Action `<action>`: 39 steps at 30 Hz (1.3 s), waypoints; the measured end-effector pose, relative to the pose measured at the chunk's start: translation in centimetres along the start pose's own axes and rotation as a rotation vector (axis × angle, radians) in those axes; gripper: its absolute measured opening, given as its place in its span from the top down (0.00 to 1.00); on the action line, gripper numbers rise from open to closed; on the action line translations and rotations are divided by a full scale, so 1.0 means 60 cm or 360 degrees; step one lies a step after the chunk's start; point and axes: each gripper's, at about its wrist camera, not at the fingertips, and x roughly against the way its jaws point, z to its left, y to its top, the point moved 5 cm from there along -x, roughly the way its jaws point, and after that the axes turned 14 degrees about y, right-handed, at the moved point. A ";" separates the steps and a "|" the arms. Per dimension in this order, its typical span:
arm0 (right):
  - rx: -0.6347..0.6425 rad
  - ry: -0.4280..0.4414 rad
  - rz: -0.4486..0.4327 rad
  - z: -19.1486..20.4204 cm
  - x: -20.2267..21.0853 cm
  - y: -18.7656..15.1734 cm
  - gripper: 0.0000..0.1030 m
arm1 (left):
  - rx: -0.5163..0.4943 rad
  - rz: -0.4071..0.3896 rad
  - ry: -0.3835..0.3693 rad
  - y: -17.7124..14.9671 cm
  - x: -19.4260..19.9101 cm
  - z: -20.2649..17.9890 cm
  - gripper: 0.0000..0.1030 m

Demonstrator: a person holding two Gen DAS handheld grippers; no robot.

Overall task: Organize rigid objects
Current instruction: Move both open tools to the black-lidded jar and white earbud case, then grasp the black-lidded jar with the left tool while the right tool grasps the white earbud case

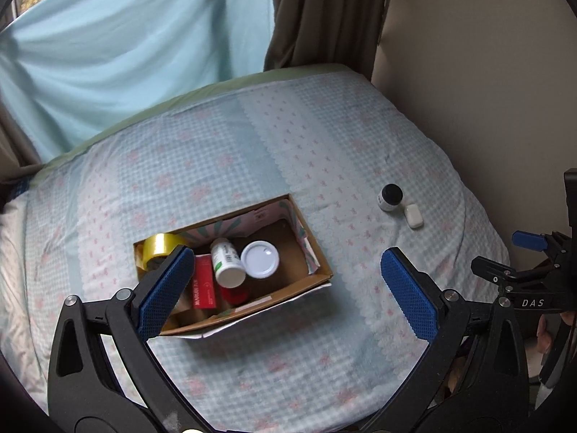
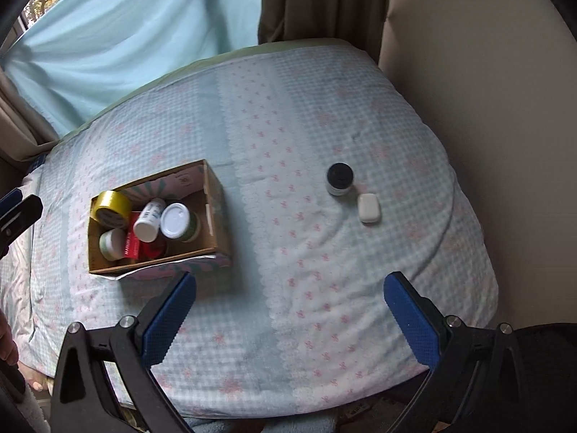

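Right wrist view: checked bedspread [image 2: 324, 108] beneath pale-blue curtain [image 2: 126, 29]; both grippers' jaws gape wide, holding nothing.

Brown cardboard box [image 2: 216, 195], yellow tape roll [image 2: 108, 209], blk-lidded jar [image 2: 339, 179], white case [image 2: 369, 208], blue-checked bedsheet w/ pink bows [image 2: 306, 270]

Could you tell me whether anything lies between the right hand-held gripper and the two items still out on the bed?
Nothing visible does. Only bare bedspread separates the open right hand-held gripper from the black-lidded jar and white case.
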 end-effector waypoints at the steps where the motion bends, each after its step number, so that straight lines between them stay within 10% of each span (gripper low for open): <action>1: -0.0014 -0.0027 0.0006 -0.026 -0.002 -0.001 0.00 | -0.0024 -0.0014 0.0001 0.006 -0.005 -0.027 0.00; 18: -0.0061 -0.0022 -0.0075 -0.271 -0.170 0.019 0.07 | -0.0762 0.0156 -0.0091 0.084 -0.308 -0.452 0.00; 39: 0.0158 -0.0046 -0.0243 -0.306 -0.418 0.044 0.47 | -0.1085 0.0399 -0.0222 0.023 -0.587 -0.562 0.25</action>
